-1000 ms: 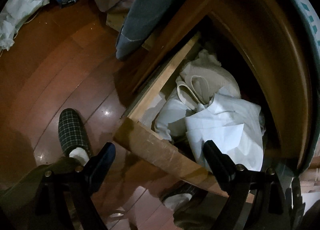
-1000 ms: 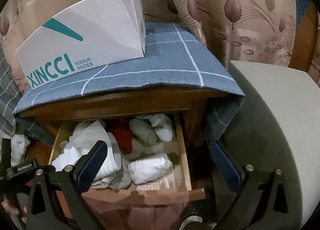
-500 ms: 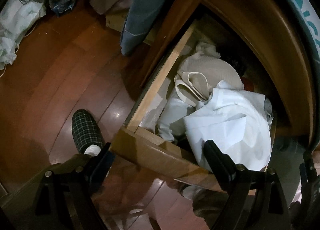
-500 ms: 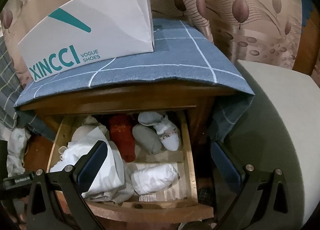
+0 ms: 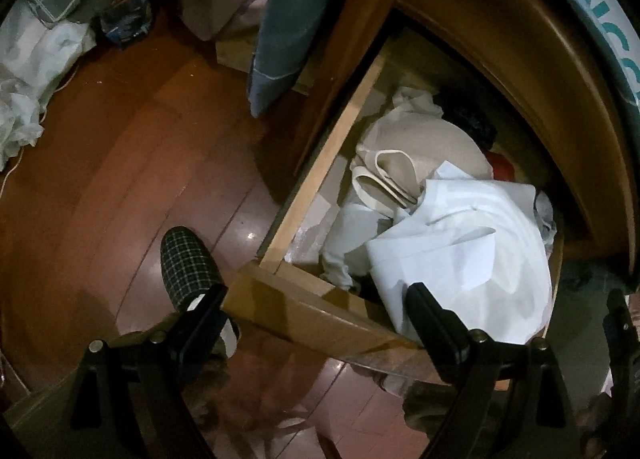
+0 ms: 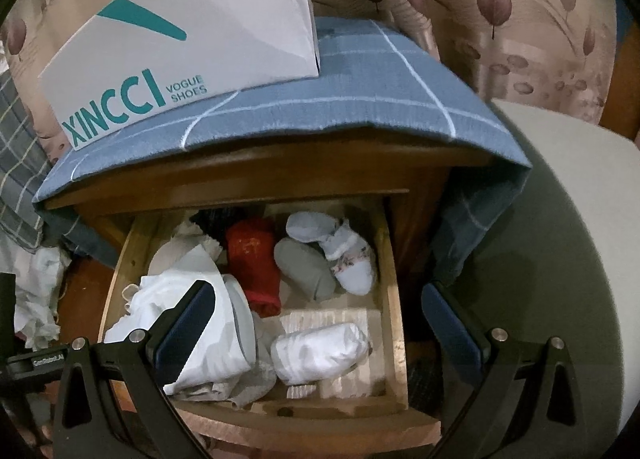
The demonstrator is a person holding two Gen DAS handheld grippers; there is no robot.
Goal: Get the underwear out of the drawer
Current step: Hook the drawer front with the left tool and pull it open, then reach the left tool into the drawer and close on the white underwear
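Observation:
The wooden drawer (image 6: 394, 279) of a nightstand stands pulled out, full of rolled and crumpled garments. It holds a white crumpled pile (image 6: 208, 339) at the left, a red roll (image 6: 254, 263), a grey roll (image 6: 304, 267), a pale floral roll (image 6: 352, 255) and a white roll (image 6: 320, 351) near the front. My right gripper (image 6: 316, 323) is open above the drawer with nothing between its fingers. In the left wrist view the drawer's front board (image 5: 304, 311) and the white pile (image 5: 472, 255) lie ahead. My left gripper (image 5: 316, 311) hangs open over that front board.
A white shoe box (image 6: 188, 47) sits on the blue checked cloth (image 6: 360, 99) covering the nightstand. A grey cushioned seat (image 6: 560, 259) is at the right. A foot in a checked slipper (image 5: 186, 263) stands on the wooden floor (image 5: 120, 179). Bags and cloth (image 5: 36, 59) lie at the far left.
The drawer has slid further out, showing more of its contents. Both views have shifted closer over it. Both grippers stay open.

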